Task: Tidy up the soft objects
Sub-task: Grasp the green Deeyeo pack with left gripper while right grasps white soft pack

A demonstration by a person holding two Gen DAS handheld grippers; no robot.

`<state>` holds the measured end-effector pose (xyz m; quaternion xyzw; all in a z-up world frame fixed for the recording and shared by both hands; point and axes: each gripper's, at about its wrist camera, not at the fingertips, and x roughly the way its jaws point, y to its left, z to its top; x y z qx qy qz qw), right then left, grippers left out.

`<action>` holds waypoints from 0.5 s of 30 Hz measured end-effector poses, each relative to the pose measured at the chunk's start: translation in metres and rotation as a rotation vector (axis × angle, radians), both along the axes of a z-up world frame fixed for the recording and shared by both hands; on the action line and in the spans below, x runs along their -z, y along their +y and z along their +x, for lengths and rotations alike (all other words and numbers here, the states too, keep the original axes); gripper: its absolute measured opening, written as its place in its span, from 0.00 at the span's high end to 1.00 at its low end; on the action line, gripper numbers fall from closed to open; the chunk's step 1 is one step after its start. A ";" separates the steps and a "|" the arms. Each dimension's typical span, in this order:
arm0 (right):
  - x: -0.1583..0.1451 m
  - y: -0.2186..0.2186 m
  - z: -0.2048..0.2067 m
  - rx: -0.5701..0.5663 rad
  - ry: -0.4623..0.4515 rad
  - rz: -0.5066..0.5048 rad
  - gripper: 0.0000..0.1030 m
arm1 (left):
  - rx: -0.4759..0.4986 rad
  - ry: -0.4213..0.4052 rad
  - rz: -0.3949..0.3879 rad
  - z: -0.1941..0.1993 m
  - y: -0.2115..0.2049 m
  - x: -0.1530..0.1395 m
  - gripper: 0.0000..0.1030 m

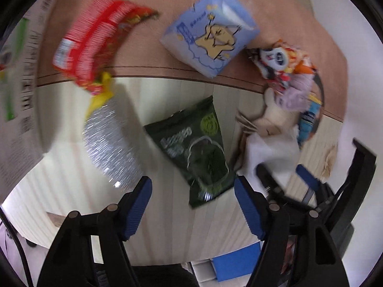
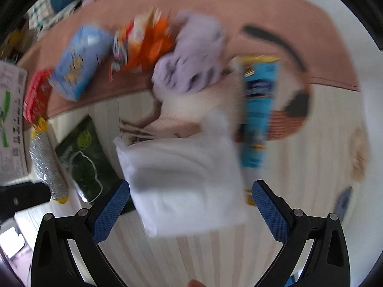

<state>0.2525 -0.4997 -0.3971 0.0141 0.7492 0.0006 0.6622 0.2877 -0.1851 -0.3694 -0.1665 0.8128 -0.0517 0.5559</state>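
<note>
Both grippers' fingers are gaping wide, holding nothing. The right gripper (image 2: pixel 190 209) is hovering over a crinkly white pouch (image 2: pixel 184 181) lying on the pale striped surface (image 2: pixel 299 143); the left gripper (image 1: pixel 192 205) is facing a glossy dark-green bag (image 1: pixel 194 148).
</note>
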 end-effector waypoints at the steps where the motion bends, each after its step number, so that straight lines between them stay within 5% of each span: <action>1: 0.006 0.000 -0.003 -0.010 0.012 -0.002 0.00 | -0.001 0.017 -0.004 0.002 -0.004 0.009 0.33; 13: 0.013 -0.028 -0.045 0.071 0.060 0.015 0.05 | 0.007 0.131 0.021 -0.008 -0.055 0.065 0.33; 15: 0.016 -0.026 -0.047 0.067 0.068 0.003 0.04 | 0.042 0.106 0.059 -0.010 -0.062 0.062 0.47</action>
